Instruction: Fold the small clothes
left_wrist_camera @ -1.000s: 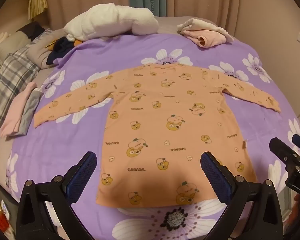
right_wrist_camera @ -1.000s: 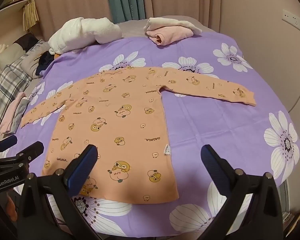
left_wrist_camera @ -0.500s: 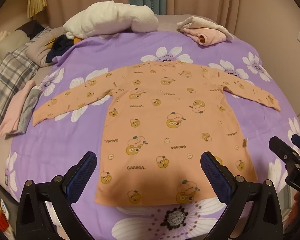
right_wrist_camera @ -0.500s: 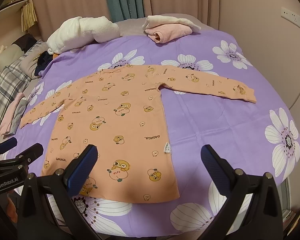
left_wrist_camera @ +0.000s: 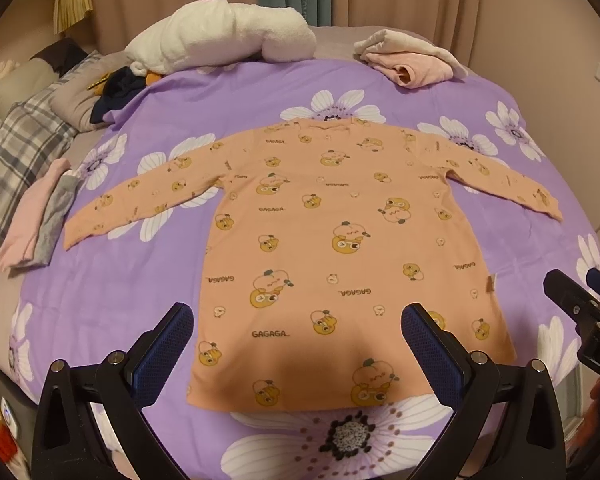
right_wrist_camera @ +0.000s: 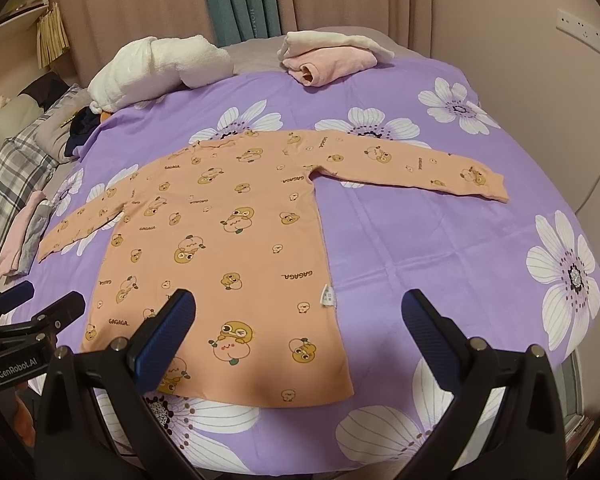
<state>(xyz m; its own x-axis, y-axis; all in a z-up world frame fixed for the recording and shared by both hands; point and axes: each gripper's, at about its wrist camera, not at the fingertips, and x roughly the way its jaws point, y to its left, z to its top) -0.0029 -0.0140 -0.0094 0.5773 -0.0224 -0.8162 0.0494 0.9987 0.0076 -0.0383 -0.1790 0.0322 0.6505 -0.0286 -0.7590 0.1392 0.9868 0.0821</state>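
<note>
Both my grippers have drifted slightly over the last second, while the peach long-sleeved top (left_wrist_camera: 340, 240) lies unchanged, flat on the purple flowered bedsheet (left_wrist_camera: 228, 92) with both sleeves spread. My left gripper (left_wrist_camera: 298, 350) hovers released, jaws wide, above the top's hem without touching it. My right gripper (right_wrist_camera: 296, 338) is also spread wide and empty, over the hem's right corner. Beyond the top's collar sit a white towel bundle (left_wrist_camera: 220, 36) and folded pink clothes (left_wrist_camera: 412, 62).
</note>
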